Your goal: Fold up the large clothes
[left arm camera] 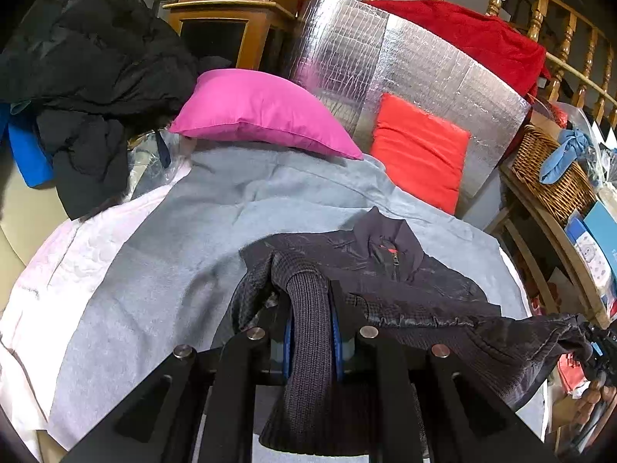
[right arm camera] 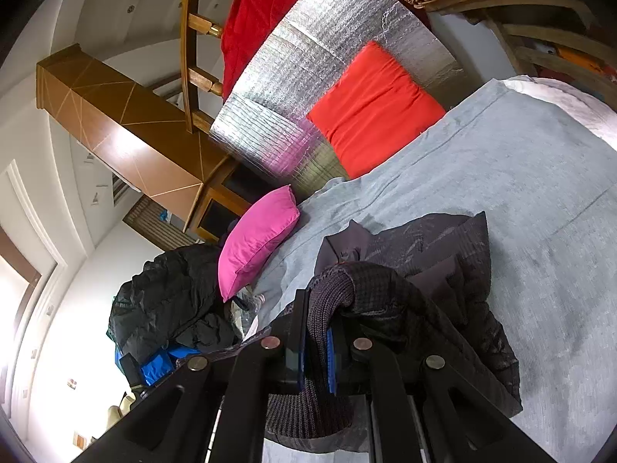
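The left claw (left arm camera: 312,332) is pinched nearly shut on a ribbed knit cuff (left arm camera: 308,351) of the dark jacket (left arm camera: 389,270), the knit bunched between its blue pads. The right claw (right arm camera: 318,351) is fully clamped on the other cuff (right arm camera: 327,301), which drapes over its fingers. The jacket lies collar-up on the grey blanket (left arm camera: 173,270) on the bed, body crumpled, one sleeve stretched out towards the right claw at the edge of the left view.

It looks soft and light, with a slick quilted shell that would likely slide on itself, while the knit cuffs give a secure hold. Shoulders or hem corners seem the better places for squaring it.
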